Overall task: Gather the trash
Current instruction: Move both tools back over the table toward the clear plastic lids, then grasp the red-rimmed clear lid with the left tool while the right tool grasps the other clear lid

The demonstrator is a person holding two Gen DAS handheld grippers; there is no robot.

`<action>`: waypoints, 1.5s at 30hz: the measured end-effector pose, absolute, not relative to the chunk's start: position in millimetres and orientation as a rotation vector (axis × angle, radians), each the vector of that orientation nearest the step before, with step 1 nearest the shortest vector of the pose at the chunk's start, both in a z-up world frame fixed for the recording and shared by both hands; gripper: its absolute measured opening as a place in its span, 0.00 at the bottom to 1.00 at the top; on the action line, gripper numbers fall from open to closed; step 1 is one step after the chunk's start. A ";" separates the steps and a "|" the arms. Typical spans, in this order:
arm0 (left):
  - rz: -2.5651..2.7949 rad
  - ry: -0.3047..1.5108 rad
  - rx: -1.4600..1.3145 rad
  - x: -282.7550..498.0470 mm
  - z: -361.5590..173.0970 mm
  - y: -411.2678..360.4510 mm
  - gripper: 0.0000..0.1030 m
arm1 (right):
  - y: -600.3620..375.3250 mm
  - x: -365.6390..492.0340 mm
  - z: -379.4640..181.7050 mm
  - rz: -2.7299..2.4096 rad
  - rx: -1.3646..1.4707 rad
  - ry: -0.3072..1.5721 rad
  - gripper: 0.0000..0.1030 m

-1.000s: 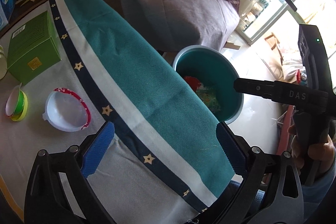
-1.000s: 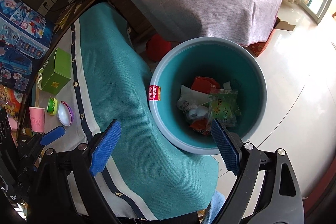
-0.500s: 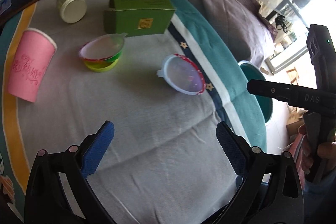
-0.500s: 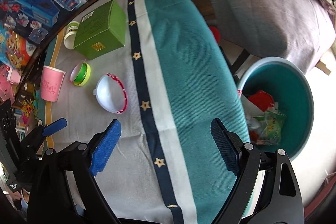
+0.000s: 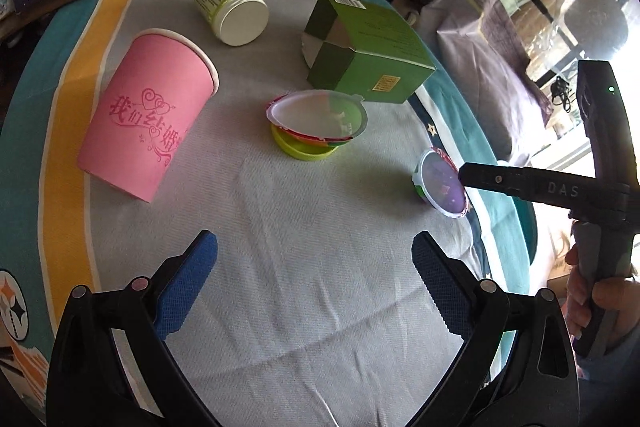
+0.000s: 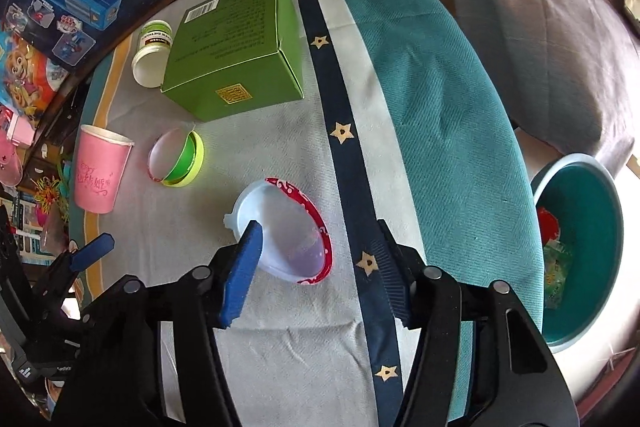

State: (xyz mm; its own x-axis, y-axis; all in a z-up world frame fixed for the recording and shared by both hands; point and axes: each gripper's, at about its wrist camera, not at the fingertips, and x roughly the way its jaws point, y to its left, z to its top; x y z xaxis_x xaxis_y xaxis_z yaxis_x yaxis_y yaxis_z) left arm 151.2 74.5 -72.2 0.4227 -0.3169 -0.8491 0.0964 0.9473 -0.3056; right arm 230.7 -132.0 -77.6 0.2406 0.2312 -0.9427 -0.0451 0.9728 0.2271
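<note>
Closing in over the table, the right gripper [image 6: 316,267] has its jaws partly drawn together, and they have just been narrowing, with the red-rimmed plastic cup [image 6: 288,235] lying on its side between them; the blue pad on the left overlaps the cup's rim in the right wrist view, but whether it touches I cannot tell, and the other pad stands clear over the navy star stripe [image 6: 344,131]. The left gripper [image 5: 316,283] hangs spread wide above bare grey tablecloth [image 5: 304,227], nothing between its pads. Ahead of it lie a green-bottomed tub [image 5: 316,127] with a peeled lid, a pink paper cup [image 5: 148,115] on its side, a white jar [image 5: 232,9] and a green carton [image 5: 368,47]. Open cloth separates these from both grippers. Beyond the stripe the teal band of cloth [image 6: 436,99] falls over the table edge, and below it on the floor stands the teal bin [image 6: 600,259] with wrappers inside, well apart from the cup.
</note>
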 end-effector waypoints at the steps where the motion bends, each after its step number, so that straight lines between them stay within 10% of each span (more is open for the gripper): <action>1: -0.262 1.100 -0.220 152.7 -71.1 74.7 0.95 | -129.2 232.5 -80.0 0.189 0.152 1.320 0.53; 7: -0.250 1.061 -0.269 170.0 -63.5 73.1 0.94 | -114.4 242.3 -91.2 0.200 0.105 1.330 0.44; 11: -0.245 1.048 -0.287 182.2 -60.3 64.3 0.91 | -111.8 243.8 -100.9 0.228 0.094 1.357 0.09; 17: -0.211 1.064 -0.350 199.3 -66.5 61.1 0.56 | -125.3 239.4 -94.3 0.237 0.106 1.318 0.05; 26: -0.097 1.094 -0.410 226.3 -84.3 61.0 0.48 | -150.6 235.3 -96.0 0.236 0.164 1.311 0.05; 32: -0.162 1.108 -0.223 220.7 -85.4 33.0 0.07 | -161.7 231.5 -101.5 0.248 0.206 1.317 0.05; 45: -0.318 1.159 -0.204 200.5 -88.6 8.1 0.08 | -193.6 211.6 -100.7 0.217 0.259 1.305 0.05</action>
